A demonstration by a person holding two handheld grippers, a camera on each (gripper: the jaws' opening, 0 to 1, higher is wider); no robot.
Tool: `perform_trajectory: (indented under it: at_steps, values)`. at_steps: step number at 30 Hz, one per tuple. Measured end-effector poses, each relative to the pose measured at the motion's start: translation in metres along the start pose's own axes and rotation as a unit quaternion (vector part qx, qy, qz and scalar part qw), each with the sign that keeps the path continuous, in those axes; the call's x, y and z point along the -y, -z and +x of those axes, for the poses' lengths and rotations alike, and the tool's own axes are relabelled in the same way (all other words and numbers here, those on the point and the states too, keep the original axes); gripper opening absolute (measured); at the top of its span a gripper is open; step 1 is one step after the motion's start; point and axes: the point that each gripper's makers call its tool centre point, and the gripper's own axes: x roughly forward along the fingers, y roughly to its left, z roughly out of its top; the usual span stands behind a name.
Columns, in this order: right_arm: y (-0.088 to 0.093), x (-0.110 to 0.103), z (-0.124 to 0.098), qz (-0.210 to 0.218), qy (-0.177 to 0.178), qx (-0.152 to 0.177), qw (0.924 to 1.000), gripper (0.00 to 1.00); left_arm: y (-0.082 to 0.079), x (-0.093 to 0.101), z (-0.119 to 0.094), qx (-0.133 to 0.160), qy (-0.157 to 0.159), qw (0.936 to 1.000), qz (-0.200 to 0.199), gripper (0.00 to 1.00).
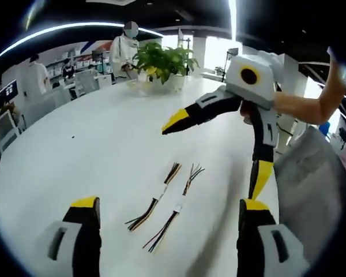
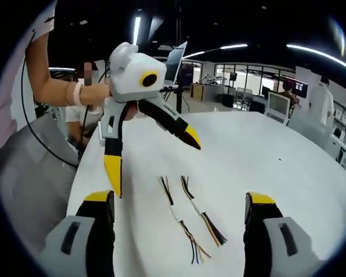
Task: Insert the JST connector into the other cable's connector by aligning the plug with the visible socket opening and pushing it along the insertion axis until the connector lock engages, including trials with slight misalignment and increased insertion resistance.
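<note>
A: Where do the cables sit?
B: Two cables lie side by side on the surface (image 1: 104,144), close but apart. In the left gripper view the left cable (image 1: 153,206) lies beside the right cable (image 1: 174,209), both ahead of the left gripper (image 1: 169,208) and between its jaws.

A: And the other gripper?
B: The right gripper (image 1: 216,150) hangs above the surface beyond the cables, entering from the right, jaws spread wide.

A: Anything behind?
B: A potted plant (image 1: 161,63) stands on the far edge of the surface, with a person (image 1: 124,49) behind it.

A: From the opposite side?
B: In the right gripper view the cables lie between the jaws, before the right gripper.
</note>
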Motion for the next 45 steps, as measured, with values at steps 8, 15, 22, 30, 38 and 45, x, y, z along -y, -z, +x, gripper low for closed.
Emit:
perform_trajectory:
  at_steps: [8,15,22,30,38,45]
  values:
    - [-0.007,-0.004,-0.012,0.019,0.012,0.014,0.9996,0.99,-0.001,0.009,-0.015,-0.004,-0.013,0.9998,-0.017,0.98]
    - [-0.008,-0.009,-0.025,0.045,0.034,0.012,0.9984,1.00,-0.003,0.017,-0.033,-0.001,-0.032,0.9992,-0.022,0.98]
    - [-0.022,-0.026,-0.034,0.064,0.038,0.040,0.9964,1.00,-0.004,0.027,-0.048,0.008,-0.044,0.9984,-0.034,0.98]
    - [-0.029,-0.041,-0.044,0.075,0.040,0.055,0.9948,1.00,0.007,0.040,-0.060,0.011,-0.056,0.9963,-0.064,0.97]
    - [-0.027,-0.044,-0.060,0.082,0.060,0.055,0.9933,1.00,0.016,0.044,-0.077,0.026,-0.085,0.9922,-0.087,0.97]
    - [-0.021,-0.049,-0.070,0.097,0.073,0.049,0.9914,1.00,0.018,0.045,-0.093,0.041,-0.113,0.9876,-0.101,0.96]
